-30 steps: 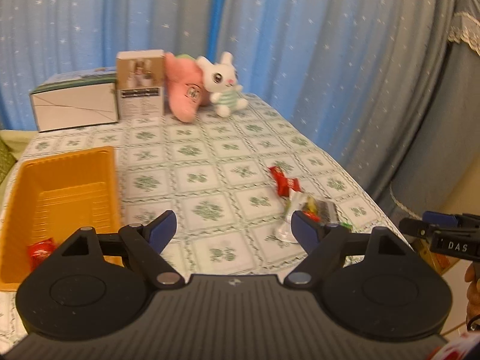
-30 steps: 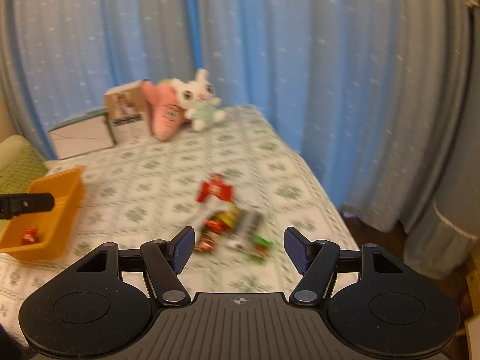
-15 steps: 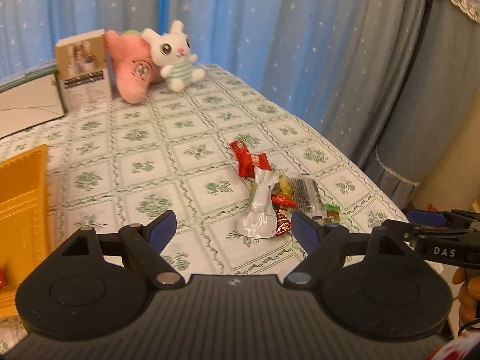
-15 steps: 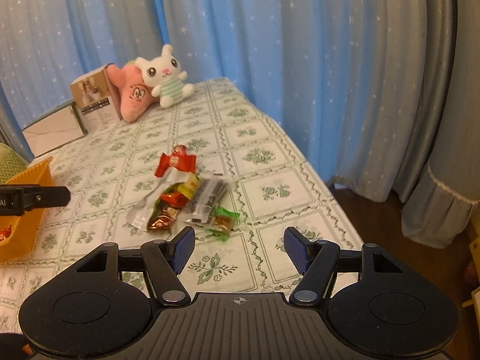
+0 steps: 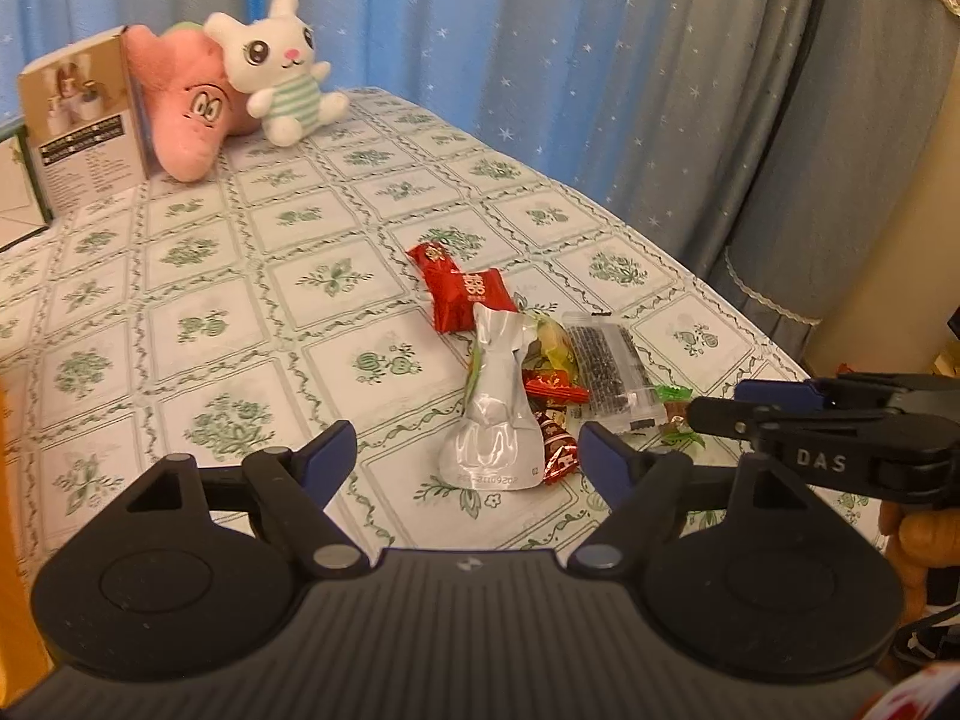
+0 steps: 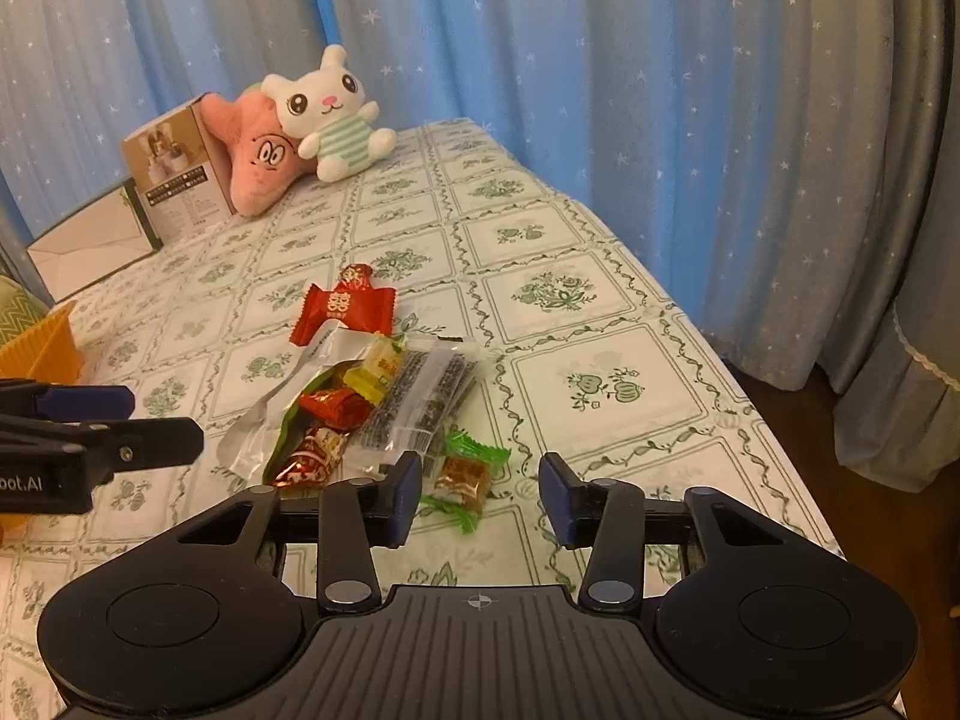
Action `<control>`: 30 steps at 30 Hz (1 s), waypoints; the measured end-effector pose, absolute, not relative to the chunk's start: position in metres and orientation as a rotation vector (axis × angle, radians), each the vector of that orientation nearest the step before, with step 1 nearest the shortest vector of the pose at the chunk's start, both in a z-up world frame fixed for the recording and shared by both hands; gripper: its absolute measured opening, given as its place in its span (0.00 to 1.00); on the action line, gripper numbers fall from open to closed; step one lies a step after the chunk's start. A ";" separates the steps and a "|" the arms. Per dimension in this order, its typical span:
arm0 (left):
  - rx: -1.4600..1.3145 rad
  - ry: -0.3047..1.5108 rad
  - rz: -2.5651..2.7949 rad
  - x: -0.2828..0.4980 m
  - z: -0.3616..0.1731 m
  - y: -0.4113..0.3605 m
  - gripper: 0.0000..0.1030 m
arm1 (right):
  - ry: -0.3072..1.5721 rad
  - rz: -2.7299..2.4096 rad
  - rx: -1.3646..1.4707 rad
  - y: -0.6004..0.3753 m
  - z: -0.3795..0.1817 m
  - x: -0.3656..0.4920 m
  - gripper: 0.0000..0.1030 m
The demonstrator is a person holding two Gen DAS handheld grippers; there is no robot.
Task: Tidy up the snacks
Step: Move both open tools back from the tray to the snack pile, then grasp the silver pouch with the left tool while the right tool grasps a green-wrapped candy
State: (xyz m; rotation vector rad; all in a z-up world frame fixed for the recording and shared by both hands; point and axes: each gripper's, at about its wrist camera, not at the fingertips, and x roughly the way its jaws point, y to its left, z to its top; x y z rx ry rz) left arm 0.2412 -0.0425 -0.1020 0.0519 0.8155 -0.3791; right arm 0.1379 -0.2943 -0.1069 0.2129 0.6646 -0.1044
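Note:
A pile of snacks lies near the table's right edge: a red packet [image 5: 465, 294] [image 6: 342, 312], a silver pouch [image 5: 495, 420] [image 6: 282, 402], a clear packet of dark bars [image 5: 606, 366] [image 6: 426, 396], small red and yellow candies, and a green-wrapped candy [image 5: 675, 414] [image 6: 465, 477]. My left gripper [image 5: 468, 456] hovers just short of the silver pouch, its jaws closing a little and touching nothing. My right gripper [image 6: 480, 486] is closing, with the green-wrapped candy lying between its fingertips; the pads are not pressing on it. Each gripper shows at the other view's edge.
An orange basket [image 6: 42, 342] sits at the left. A white plush rabbit [image 5: 282, 66], a pink plush [image 5: 186, 114] and a printed box [image 5: 84, 126] stand at the table's far end. Blue starred curtains hang behind. The table edge and floor [image 6: 840, 456] are close on the right.
Both grippers have come down and closer to the snack pile, which now looks larger. The right jaws have narrowed. The orange basket has slid out of the left wrist view.

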 end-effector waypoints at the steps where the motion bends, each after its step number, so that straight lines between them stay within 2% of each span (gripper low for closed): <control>1: 0.056 0.816 -0.387 0.244 -0.104 -0.044 0.74 | 0.666 -0.106 0.213 -0.295 -0.108 0.140 0.42; 8: 0.089 0.821 -0.422 0.262 -0.118 -0.059 0.67 | 0.682 -0.105 0.223 -0.298 -0.117 0.153 0.37; 11: 0.104 0.824 -0.425 0.269 -0.124 -0.062 0.58 | 0.684 -0.097 0.228 -0.298 -0.121 0.155 0.33; 17: 0.101 0.833 -0.430 0.279 -0.133 -0.062 0.53 | 0.703 -0.102 0.175 -0.289 -0.124 0.162 0.32; 20: 0.102 0.833 -0.441 0.283 -0.137 -0.064 0.47 | 0.696 -0.107 0.156 -0.285 -0.126 0.161 0.31; 21: 0.105 0.833 -0.449 0.284 -0.137 -0.066 0.42 | 0.694 -0.109 0.154 -0.285 -0.127 0.161 0.30; 22: 0.115 0.831 -0.455 0.285 -0.138 -0.067 0.39 | 0.693 -0.110 0.153 -0.285 -0.127 0.160 0.21; 23: 0.126 0.828 -0.460 0.286 -0.139 -0.069 0.38 | 0.692 -0.111 0.148 -0.285 -0.128 0.159 0.20; 26: 0.135 0.835 -0.480 0.290 -0.141 -0.071 0.31 | 0.684 -0.111 0.141 -0.284 -0.129 0.156 0.20; 30: 0.117 0.847 -0.474 0.292 -0.141 -0.065 0.28 | 0.683 -0.112 0.150 -0.284 -0.128 0.152 0.20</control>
